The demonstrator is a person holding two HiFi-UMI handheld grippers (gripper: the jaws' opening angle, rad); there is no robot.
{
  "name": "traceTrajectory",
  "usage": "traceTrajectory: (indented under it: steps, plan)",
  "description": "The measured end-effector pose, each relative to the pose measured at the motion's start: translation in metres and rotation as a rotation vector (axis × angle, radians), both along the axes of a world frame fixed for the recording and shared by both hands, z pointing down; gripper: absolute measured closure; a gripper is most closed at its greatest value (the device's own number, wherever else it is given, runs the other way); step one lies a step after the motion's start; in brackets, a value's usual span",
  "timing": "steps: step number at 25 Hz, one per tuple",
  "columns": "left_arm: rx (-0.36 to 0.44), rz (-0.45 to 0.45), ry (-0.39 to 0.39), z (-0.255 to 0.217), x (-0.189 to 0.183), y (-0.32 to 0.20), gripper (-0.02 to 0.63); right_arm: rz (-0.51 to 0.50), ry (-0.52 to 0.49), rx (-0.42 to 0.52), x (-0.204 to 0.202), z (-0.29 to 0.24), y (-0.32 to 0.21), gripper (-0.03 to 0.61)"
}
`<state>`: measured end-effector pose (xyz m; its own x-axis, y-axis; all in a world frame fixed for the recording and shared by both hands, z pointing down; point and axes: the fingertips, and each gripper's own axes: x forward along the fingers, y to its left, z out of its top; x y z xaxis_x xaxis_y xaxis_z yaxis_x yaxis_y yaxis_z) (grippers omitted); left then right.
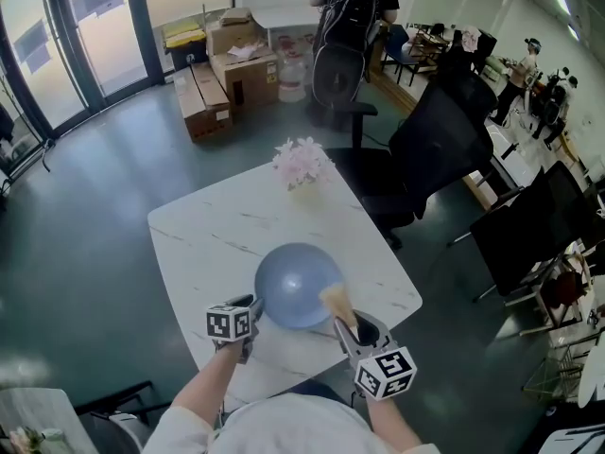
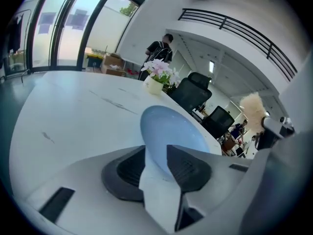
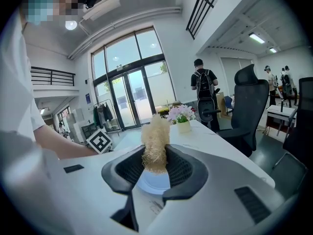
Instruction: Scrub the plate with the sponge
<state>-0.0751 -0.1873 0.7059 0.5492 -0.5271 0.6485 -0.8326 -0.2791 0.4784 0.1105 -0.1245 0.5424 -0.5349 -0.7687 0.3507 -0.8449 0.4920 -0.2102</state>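
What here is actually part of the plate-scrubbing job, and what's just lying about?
Part of the job: plate; sponge, gripped in the right tool; left tool at the plate's rim.
Just lying about: flower pot; cardboard boxes; office chair; person with a backpack.

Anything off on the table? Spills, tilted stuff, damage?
Nothing stands out. Plate lies on the table, no spill seen; flowers upright; right gripper holds the sponge at the plate's rim.

The right gripper (image 1: 344,322) holds the sponge (image 1: 336,301) at the blue plate (image 1: 295,282), left gripper (image 1: 253,306) at its rim.
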Motion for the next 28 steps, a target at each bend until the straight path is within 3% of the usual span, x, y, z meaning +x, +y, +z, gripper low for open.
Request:
traceTrajectory:
  steps: [1,2,10,17,21,24,28]
  plan:
    - [-0.026,-0.016,0.015,0.004,0.0,-0.001,0.448,0.002,0.001,-0.003,0.001,0.001,0.0,0.453]
    - [-0.051,-0.031,0.036,0.009,0.001,-0.002,0.416,0.004,0.002,-0.006,0.002,0.002,0.001,0.453]
    - [-0.157,-0.09,0.126,0.027,0.004,-0.015,0.403,0.03,0.001,-0.015,0.012,0.005,0.001,0.453]
    - [-0.225,-0.089,0.104,0.037,0.01,-0.026,0.403,0.052,0.0,-0.018,0.021,0.006,0.0,0.453]
    - [-0.253,-0.111,0.099,0.041,0.008,-0.027,0.428,0.052,-0.001,-0.022,0.024,0.006,0.0,0.454]
    - [-0.27,-0.077,0.065,0.046,0.009,-0.024,0.522,0.05,0.0,-0.027,0.024,0.008,0.0,0.453]
    - [-0.266,-0.087,0.062,0.047,0.01,-0.025,0.531,0.051,0.004,-0.028,0.027,0.007,0.001,0.453]
